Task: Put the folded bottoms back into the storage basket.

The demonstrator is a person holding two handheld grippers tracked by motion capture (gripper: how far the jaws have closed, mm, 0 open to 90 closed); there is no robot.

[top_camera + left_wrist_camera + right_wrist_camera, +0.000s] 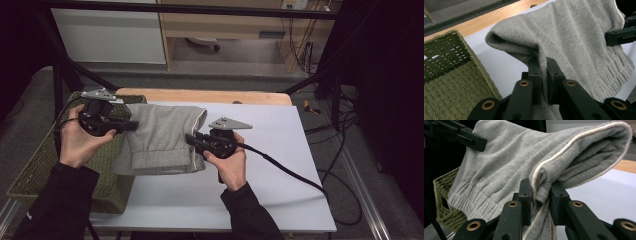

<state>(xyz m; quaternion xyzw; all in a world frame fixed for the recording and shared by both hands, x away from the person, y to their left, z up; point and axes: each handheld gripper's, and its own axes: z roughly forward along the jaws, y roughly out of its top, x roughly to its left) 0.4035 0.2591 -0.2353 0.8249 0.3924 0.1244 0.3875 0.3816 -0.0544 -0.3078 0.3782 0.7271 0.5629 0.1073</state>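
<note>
A folded grey knit garment [162,137] with a ribbed hem and a cream seam stripe hangs lifted above the white table [280,165], stretched between the two grippers. My left gripper [134,126] is shut on its left edge; in the left gripper view the cloth [574,35] is pinched between the jaws of that gripper [543,75]. My right gripper [192,141] is shut on the right edge by the cream stripe; in the right gripper view the bunched cloth [506,167] sits between its jaws [540,195]. The garment's left part hangs over the basket's rim.
A green woven basket [50,165] stands at the table's left edge, seen close up as the basket [451,82] in the left gripper view. A wooden strip [210,96] runs along the table's far side. Cables lie on the floor at the right.
</note>
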